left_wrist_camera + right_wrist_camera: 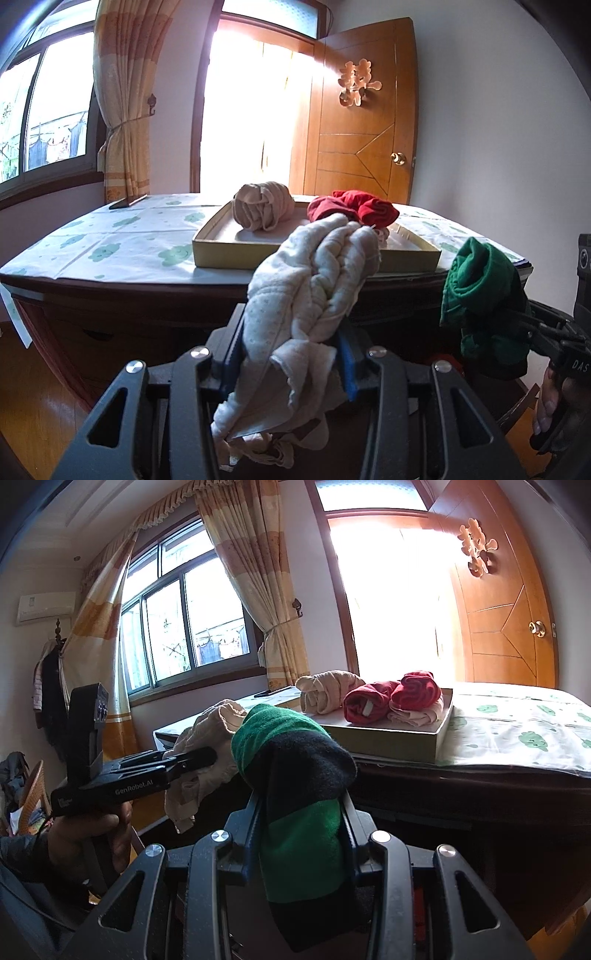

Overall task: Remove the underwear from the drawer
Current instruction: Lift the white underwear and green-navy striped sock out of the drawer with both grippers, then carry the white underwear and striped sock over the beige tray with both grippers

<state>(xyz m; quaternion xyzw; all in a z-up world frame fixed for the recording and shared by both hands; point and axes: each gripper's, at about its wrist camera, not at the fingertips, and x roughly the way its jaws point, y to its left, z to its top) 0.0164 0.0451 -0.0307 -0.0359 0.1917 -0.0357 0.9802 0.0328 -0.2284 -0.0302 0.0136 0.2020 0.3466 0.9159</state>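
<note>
Gripping rolled cream underwear (314, 280) in left tool (291, 354), dotted, crumpled.

I'm working in a bedroom of a home. A wooden door (360, 122) with a brass knob (398, 158) and a paper ornament (356, 83) stands open beside a bright doorway. Patterned curtains (258, 579) are tied back at a sliding window (184, 624), with washing hung on a line outside. An air conditioner (46, 607) sits high on the wall, coats (50, 698) hang from a stand, and a cloud-print cloth (110, 236) covers the dark wooden surface (129, 317).
</note>
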